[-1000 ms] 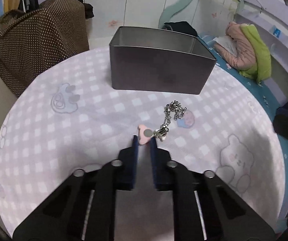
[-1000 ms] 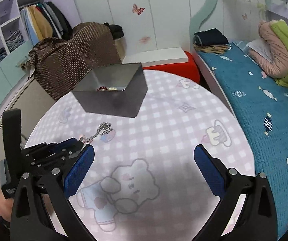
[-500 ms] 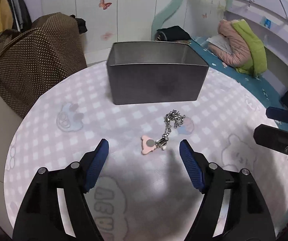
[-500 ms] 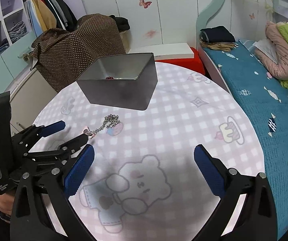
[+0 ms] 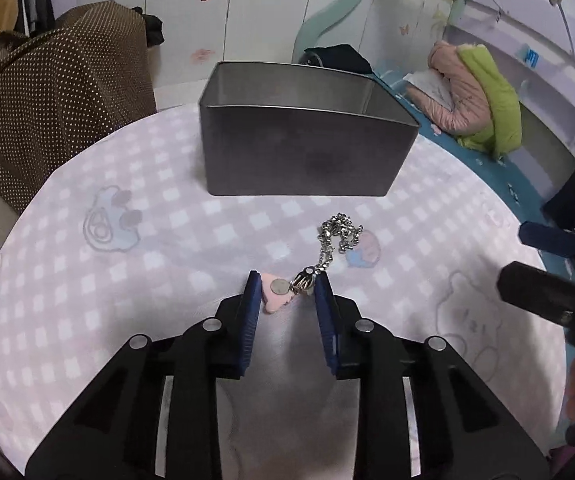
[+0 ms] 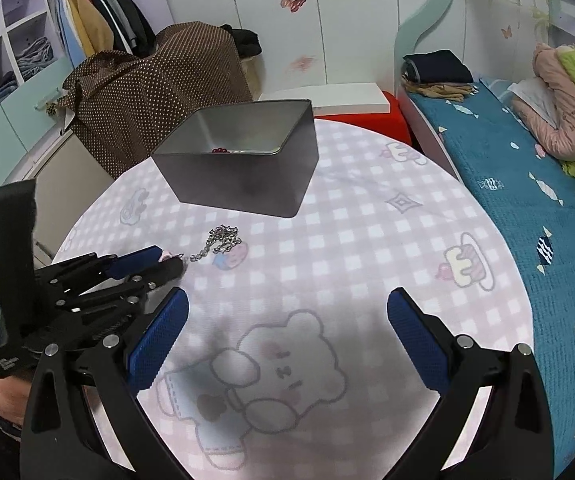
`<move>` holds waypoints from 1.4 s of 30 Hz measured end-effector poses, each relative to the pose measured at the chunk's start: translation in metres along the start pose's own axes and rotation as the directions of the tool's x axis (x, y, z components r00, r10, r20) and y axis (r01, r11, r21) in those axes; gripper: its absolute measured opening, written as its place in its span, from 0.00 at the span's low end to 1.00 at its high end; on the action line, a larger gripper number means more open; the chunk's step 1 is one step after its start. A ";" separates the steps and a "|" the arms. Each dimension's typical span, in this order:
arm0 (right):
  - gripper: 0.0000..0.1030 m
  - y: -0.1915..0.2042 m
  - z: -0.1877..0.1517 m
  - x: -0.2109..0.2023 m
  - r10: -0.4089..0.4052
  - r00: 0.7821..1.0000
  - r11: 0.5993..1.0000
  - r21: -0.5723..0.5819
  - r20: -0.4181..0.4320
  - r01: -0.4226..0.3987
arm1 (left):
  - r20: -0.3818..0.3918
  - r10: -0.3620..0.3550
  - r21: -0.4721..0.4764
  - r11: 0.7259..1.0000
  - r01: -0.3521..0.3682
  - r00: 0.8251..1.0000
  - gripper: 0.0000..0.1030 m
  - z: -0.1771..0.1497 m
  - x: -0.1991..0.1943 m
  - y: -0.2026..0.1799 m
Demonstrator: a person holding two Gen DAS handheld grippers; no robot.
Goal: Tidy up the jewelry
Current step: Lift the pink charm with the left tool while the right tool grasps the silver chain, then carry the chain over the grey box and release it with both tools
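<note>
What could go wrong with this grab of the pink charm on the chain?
The left claw has just been closing around the pink charm, which sits near the tips of its pads, so it may slip out. The loose chain trails on the table and could catch the tin's rim.

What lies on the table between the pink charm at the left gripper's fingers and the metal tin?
The silver chain, running from the pink charm toward the metal tin, then bare checked tablecloth. The left wrist view shows it best.
</note>
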State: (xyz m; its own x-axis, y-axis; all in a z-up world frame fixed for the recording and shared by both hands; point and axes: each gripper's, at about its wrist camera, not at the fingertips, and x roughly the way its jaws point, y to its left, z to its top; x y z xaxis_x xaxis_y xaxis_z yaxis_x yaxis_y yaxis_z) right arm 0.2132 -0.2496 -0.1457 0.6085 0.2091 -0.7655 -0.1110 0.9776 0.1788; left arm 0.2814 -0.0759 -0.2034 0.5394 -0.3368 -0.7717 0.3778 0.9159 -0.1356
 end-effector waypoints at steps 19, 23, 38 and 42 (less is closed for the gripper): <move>0.58 0.050 0.036 0.088 0.007 0.996 0.984 -0.178 -0.086 -0.023 | 0.041 0.011 -0.088 0.996 -0.007 0.999 0.25 -0.027 -0.047 0.033; 0.17 0.055 0.034 0.086 -0.007 0.996 0.972 -0.235 -0.083 -0.013 | 0.048 0.012 -0.111 0.994 -0.006 0.999 0.25 -0.032 -0.054 0.041; 0.03 0.046 0.033 0.053 0.054 0.998 0.970 -0.235 -0.042 -0.062 | 0.089 0.019 -0.124 0.992 -0.008 0.996 0.25 -0.022 -0.070 0.043; 0.03 0.045 0.036 0.044 0.071 0.997 0.971 -0.228 -0.031 -0.077 | 0.103 0.021 -0.120 0.993 -0.008 0.994 0.25 -0.017 -0.075 0.041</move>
State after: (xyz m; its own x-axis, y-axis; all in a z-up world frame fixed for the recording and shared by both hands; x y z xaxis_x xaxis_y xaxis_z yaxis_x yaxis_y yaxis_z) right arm 0.2631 -0.1974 -0.1487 0.5744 0.2791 -0.7695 -0.3335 0.9383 0.0914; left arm 0.2437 -0.0089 -0.1619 0.6217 -0.3384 -0.7063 0.2805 0.9382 -0.2026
